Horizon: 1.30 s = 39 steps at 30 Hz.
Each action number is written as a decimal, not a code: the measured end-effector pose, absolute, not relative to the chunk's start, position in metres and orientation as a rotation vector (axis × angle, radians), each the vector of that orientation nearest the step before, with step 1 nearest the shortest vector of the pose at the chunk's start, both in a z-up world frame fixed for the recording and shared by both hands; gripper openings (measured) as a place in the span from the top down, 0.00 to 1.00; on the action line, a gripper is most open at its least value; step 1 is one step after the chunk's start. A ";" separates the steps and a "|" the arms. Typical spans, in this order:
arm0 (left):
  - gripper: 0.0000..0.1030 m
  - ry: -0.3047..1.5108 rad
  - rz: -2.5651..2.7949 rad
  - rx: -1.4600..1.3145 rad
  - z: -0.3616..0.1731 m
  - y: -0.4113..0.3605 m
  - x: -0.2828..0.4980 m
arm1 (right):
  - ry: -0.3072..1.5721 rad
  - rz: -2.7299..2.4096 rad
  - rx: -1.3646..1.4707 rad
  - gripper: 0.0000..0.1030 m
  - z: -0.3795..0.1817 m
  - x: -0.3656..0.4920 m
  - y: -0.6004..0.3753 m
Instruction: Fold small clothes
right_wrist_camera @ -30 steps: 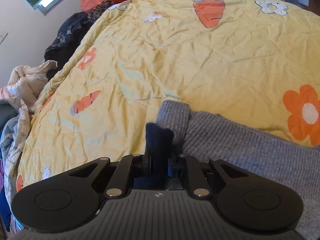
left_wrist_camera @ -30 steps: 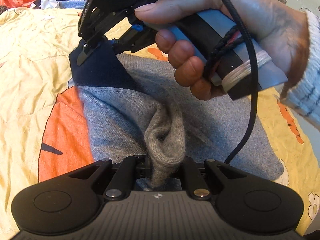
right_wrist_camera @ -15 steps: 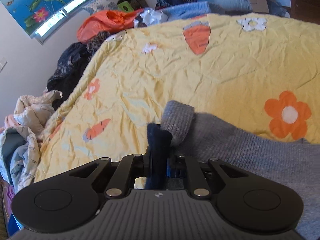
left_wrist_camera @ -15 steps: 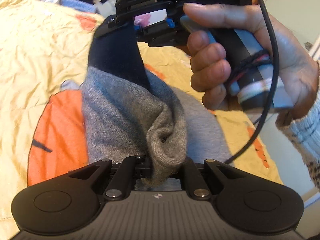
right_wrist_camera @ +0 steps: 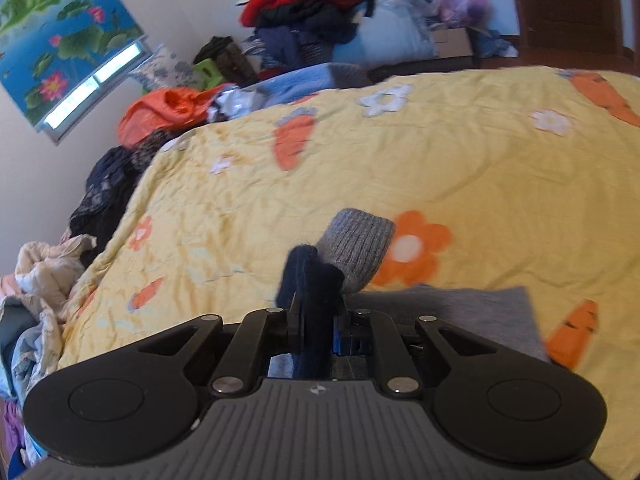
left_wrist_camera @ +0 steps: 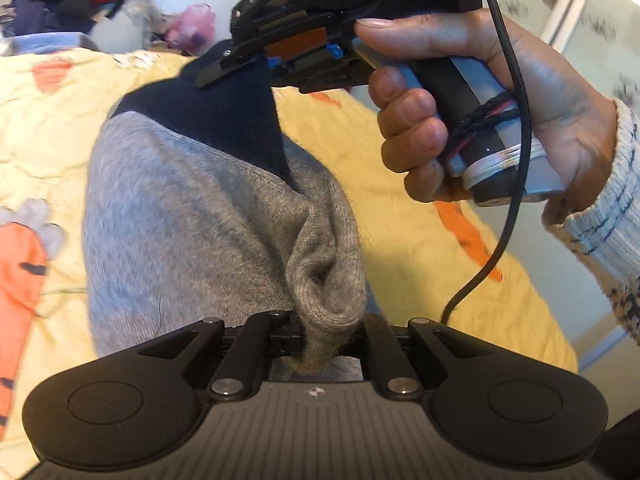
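- Left claw is clamped on a bunched grey edge of the sweater
- Right claw is clamped on the sweater's navy part
- The sweater hangs between both claws, above the yellow bed cover beyond them

Bedroom: carrot-print bedspread, clothes piles.

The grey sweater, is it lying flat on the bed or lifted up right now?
Lifted. The left gripper pinches the grey sweater at a bunched grey edge, the right gripper its navy part; it hangs between them above the bedspread.
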<state>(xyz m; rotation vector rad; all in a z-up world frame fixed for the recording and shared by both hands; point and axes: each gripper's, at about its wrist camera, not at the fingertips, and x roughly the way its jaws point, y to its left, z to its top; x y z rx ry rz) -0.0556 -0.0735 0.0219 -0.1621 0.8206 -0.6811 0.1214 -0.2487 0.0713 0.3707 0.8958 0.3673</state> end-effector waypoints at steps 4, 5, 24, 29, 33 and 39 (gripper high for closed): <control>0.93 0.858 -0.689 -0.097 0.011 -0.099 -0.055 | 0.913 0.318 0.415 0.82 0.043 0.119 -0.284; 0.93 0.865 -0.685 -0.082 0.008 -0.104 -0.053 | 0.917 0.302 0.422 0.82 0.037 0.118 -0.291; 0.34 0.892 -0.735 0.124 -0.004 -0.151 -0.055 | 0.922 0.141 0.479 0.27 -0.028 0.105 -0.355; 0.13 0.838 -0.758 0.066 0.027 -0.098 -0.084 | 0.837 0.185 0.438 0.28 0.010 0.074 -0.366; 0.13 0.818 -0.690 -0.107 0.039 -0.047 -0.063 | 0.825 0.294 0.341 0.52 0.030 0.036 -0.345; 0.13 0.897 -0.766 -0.311 0.017 -0.028 -0.021 | 0.892 0.399 0.280 0.65 0.009 -0.017 -0.310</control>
